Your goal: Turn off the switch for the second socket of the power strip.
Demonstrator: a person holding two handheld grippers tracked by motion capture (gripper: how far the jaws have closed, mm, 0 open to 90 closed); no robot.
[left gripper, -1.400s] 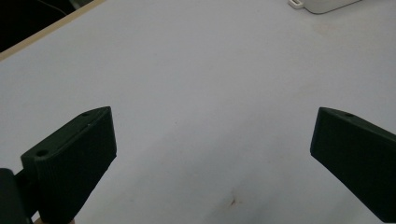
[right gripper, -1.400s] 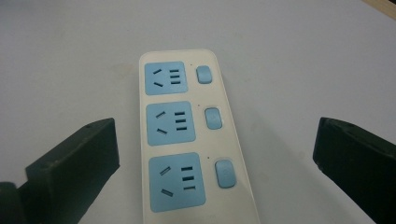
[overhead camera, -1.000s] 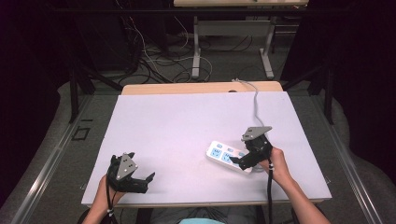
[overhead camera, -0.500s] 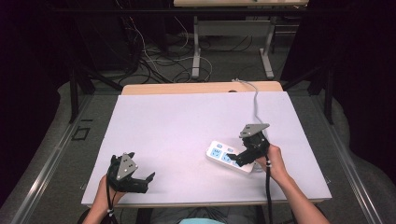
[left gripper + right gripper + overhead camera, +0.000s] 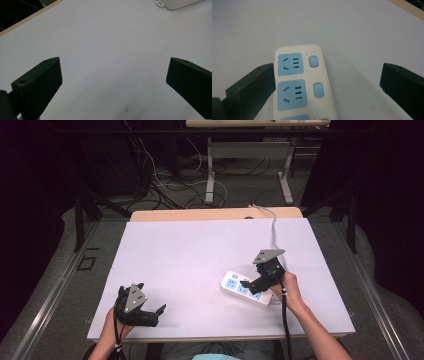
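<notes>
A white power strip (image 5: 245, 289) with blue sockets lies flat on the white table (image 5: 190, 255) at the right front. My right gripper (image 5: 250, 287) hovers just over it, open, jaws wide apart. In the right gripper view the power strip (image 5: 302, 82) lies between the jaws, nearer the left one, with blue sockets and small blue switches (image 5: 313, 61) facing up. My left gripper (image 5: 154, 316) rests near the table's front left edge, open and holding nothing. The left gripper view has a corner of the power strip (image 5: 177, 3) far off at the top right.
The strip's grey cable (image 5: 273, 222) runs from the back edge of the table toward the right hand. A wooden table edge (image 5: 215, 214) lies behind the white surface. Cables and table legs (image 5: 210, 170) stand on the floor beyond.
The right gripper has shifted slightly along the power strip and stays open. The left gripper has not moved.
</notes>
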